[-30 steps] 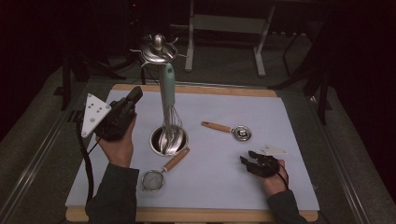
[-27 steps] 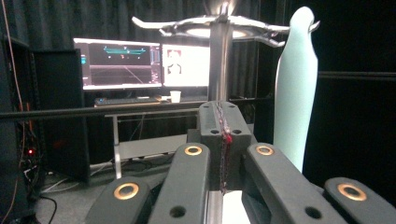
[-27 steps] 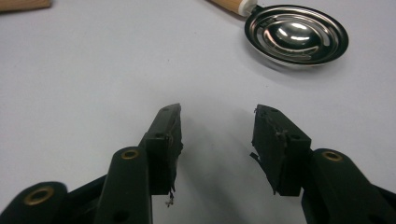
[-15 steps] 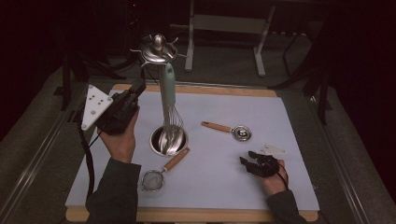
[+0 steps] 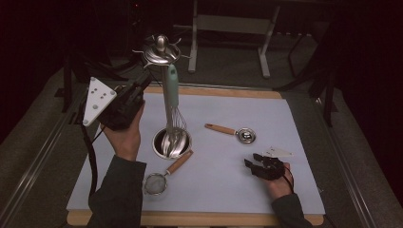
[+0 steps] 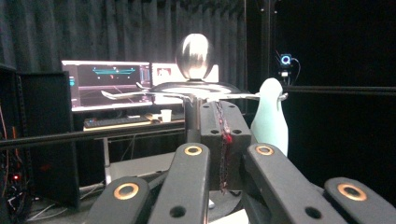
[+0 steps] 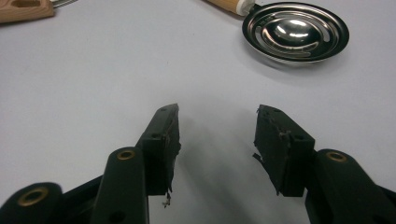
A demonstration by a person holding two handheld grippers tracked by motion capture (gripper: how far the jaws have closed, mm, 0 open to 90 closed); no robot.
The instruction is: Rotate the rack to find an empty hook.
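Observation:
A steel utensil stand (image 5: 161, 50) with hooks rises from a round base (image 5: 157, 142) on the pale mat. A whisk with a mint-green handle (image 5: 171, 90) hangs from it, wires down by the base. My left gripper (image 5: 142, 83) is raised just left of the stand's top, jaws shut with nothing between them. In the left gripper view the shut gripper (image 6: 223, 121) points at the stand's knob (image 6: 195, 56) and the whisk handle (image 6: 271, 121). My right gripper (image 5: 254, 161) rests low on the mat, open; its jaws have just been opening, empty (image 7: 217, 126).
A steel measuring spoon (image 5: 246, 135) (image 7: 295, 30) with a wooden handle lies right of the stand. A small strainer (image 5: 155, 183) with a wooden handle (image 7: 23, 10) lies in front of the base. The mat covers a wooden board (image 5: 214, 91). Monitors (image 6: 107, 84) glow beyond.
My left gripper has risen a little beside the stand, still shut. The right hand has stayed where it was on the mat.

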